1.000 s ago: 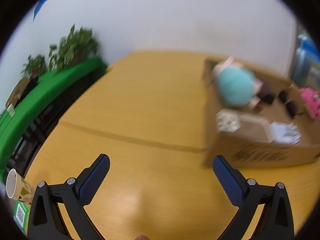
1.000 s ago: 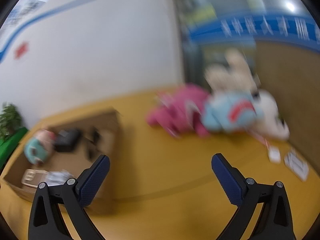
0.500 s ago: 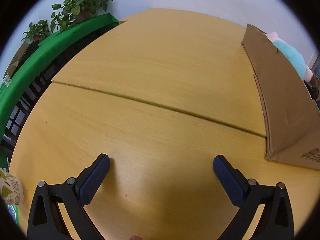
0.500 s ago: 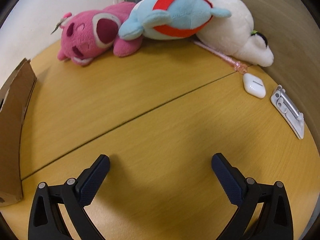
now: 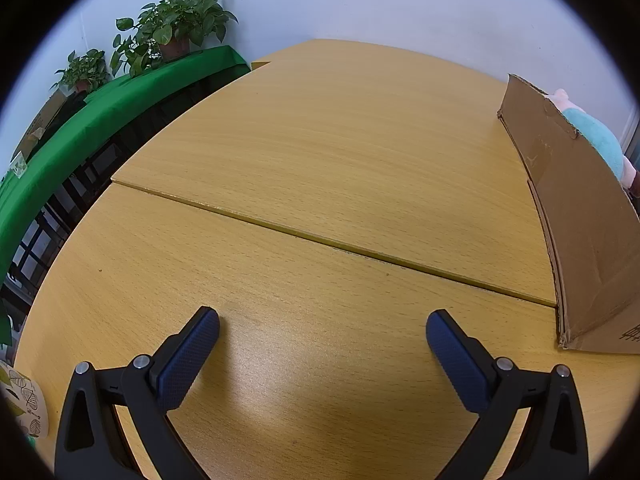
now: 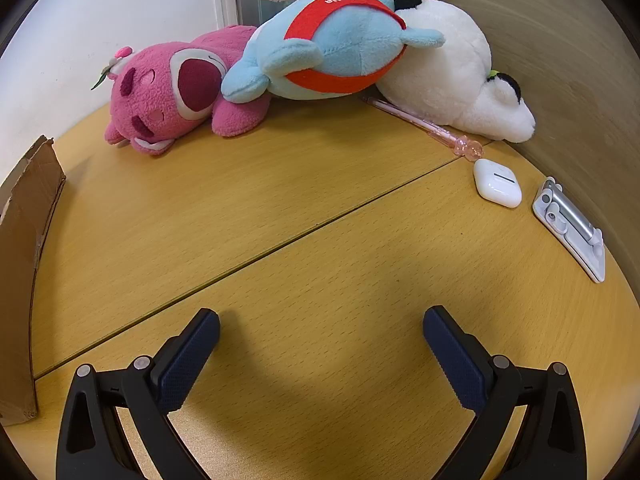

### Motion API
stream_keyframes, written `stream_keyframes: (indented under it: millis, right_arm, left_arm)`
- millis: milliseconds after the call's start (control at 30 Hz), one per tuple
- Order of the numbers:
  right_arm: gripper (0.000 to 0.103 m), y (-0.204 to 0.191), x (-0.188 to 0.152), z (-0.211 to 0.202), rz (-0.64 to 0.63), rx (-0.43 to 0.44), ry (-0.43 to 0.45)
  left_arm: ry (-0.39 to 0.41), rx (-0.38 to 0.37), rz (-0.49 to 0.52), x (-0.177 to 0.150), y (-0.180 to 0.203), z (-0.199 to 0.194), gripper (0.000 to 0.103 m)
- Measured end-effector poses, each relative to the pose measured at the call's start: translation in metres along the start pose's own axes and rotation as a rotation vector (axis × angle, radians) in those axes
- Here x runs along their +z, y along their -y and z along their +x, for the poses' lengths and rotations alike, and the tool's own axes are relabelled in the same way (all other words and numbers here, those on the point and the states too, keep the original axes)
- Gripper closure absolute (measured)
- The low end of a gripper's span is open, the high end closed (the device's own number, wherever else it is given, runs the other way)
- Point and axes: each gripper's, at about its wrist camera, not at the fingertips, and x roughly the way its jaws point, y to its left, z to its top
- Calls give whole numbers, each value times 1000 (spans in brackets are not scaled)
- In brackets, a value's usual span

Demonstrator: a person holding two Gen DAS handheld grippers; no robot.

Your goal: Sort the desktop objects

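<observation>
In the right wrist view a pink bear plush (image 6: 172,92), a blue plush with a red band (image 6: 336,46) and a white plush (image 6: 452,76) lie at the far edge of the wooden table. A pink pen (image 6: 420,122), a white earbud case (image 6: 497,182) and a grey-white clip stand (image 6: 570,228) lie to the right. My right gripper (image 6: 320,334) is open and empty, low over bare table. My left gripper (image 5: 322,334) is open and empty over bare table. The cardboard box (image 5: 576,216) stands to its right, with a teal plush (image 5: 596,140) showing over its wall.
The box corner also shows at the left of the right wrist view (image 6: 24,248). A green-covered shelf (image 5: 80,128) with potted plants (image 5: 176,20) runs along the left. A paper cup (image 5: 20,404) stands at the near left. A wood panel (image 6: 560,60) borders the right side.
Both grippers have dropped from a raised, tilted-up view to low over the table. Since half a second ago they have barely moved. Both stay open.
</observation>
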Motion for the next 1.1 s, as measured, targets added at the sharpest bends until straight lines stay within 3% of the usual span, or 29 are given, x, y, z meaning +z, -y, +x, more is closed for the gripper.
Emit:
stream_keyframes:
  millis: [1100]
  right_arm:
    - [0, 0, -1, 2, -4, 1, 1]
  left_arm:
    - [2, 2, 1, -2, -2, -1, 0]
